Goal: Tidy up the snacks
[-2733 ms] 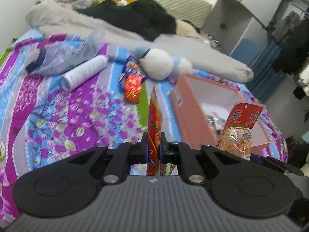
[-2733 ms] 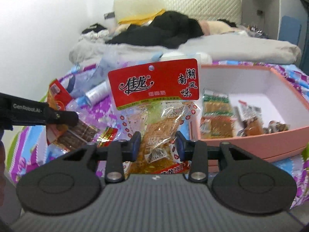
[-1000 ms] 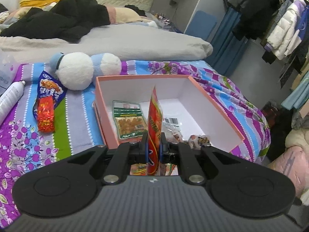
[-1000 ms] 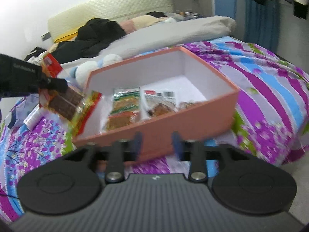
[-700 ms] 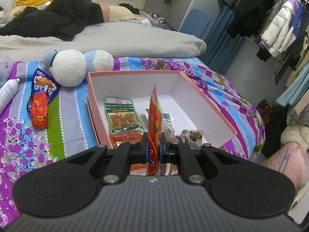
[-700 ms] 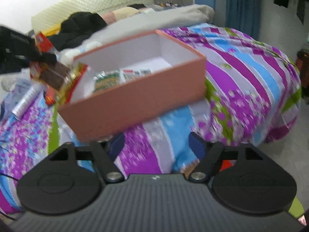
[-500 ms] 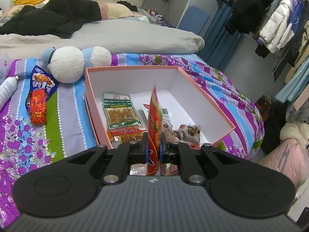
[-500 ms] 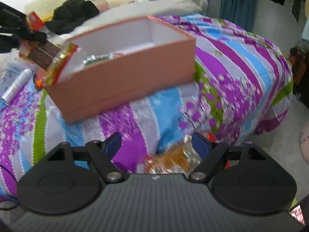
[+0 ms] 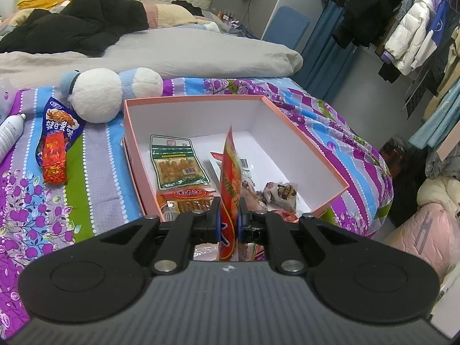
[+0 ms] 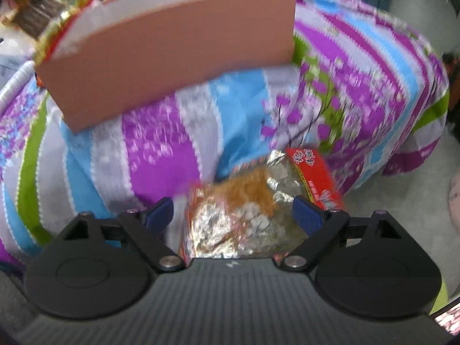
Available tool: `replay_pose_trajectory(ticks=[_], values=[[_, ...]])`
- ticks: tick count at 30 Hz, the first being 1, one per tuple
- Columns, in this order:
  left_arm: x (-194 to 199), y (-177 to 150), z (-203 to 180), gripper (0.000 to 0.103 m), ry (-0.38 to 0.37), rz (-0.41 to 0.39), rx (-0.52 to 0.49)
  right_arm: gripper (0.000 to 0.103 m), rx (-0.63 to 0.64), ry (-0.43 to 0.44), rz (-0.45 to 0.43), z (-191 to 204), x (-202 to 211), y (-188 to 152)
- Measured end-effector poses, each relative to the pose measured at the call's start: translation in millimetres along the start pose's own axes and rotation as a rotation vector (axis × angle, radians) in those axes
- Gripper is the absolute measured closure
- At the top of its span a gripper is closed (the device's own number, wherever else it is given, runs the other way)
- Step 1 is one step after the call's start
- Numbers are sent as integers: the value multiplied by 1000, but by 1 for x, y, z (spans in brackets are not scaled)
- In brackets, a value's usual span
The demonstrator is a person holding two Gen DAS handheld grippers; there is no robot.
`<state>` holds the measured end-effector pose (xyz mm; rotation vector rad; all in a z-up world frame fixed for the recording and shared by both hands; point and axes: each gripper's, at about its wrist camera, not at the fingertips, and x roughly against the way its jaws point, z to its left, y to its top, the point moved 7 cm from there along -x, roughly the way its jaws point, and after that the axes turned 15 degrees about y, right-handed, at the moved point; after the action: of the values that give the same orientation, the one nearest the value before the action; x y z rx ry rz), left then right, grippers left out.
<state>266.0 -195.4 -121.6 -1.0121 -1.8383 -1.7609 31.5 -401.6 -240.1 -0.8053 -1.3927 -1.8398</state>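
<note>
My left gripper [image 9: 229, 218] is shut on a thin red snack packet [image 9: 230, 169], held edge-on above the near end of the open pink box [image 9: 198, 99]. The box holds a green-labelled packet [image 9: 178, 162] and several other snacks. My right gripper [image 10: 234, 214] is open, low by the side of the bed, below the box [image 10: 169, 49]. A red-topped bag of orange snacks [image 10: 258, 201] lies between its spread fingers, against the bedspread. The left gripper's packet shows at the top left of the right wrist view [image 10: 37, 20].
A blue and red snack packet [image 9: 57, 141] lies on the flowered bedspread [image 9: 37, 201] left of the box, by a white plush toy [image 9: 97, 97] and a white spray can [image 9: 10, 132]. Grey duvet and black clothes lie behind. Hanging clothes stand at right.
My left gripper carried the red packet from beside the box to over it. My right gripper opened, let go of the red-topped bag and dropped below the bed's edge; the bag now lies between its fingers.
</note>
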Motion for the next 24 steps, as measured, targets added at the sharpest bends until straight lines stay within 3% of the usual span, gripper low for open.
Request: replay_pose_trajectory(ticks=[9, 12, 17, 21, 24], values=[[0, -1, 2, 91, 4, 5, 5, 12, 135, -71, 77, 7, -19, -11], [1, -2, 3, 91, 4, 6, 8, 25, 152, -109, 82, 5, -19, -10], [3, -3, 4, 91, 5, 3, 8, 40, 128, -94, 51, 1, -10, -8], [8, -3, 5, 91, 5, -4, 6, 59, 97, -94, -2, 0, 2, -2], [11, -3, 4, 91, 6, -7, 2, 64, 83, -91, -24, -2, 8, 2]])
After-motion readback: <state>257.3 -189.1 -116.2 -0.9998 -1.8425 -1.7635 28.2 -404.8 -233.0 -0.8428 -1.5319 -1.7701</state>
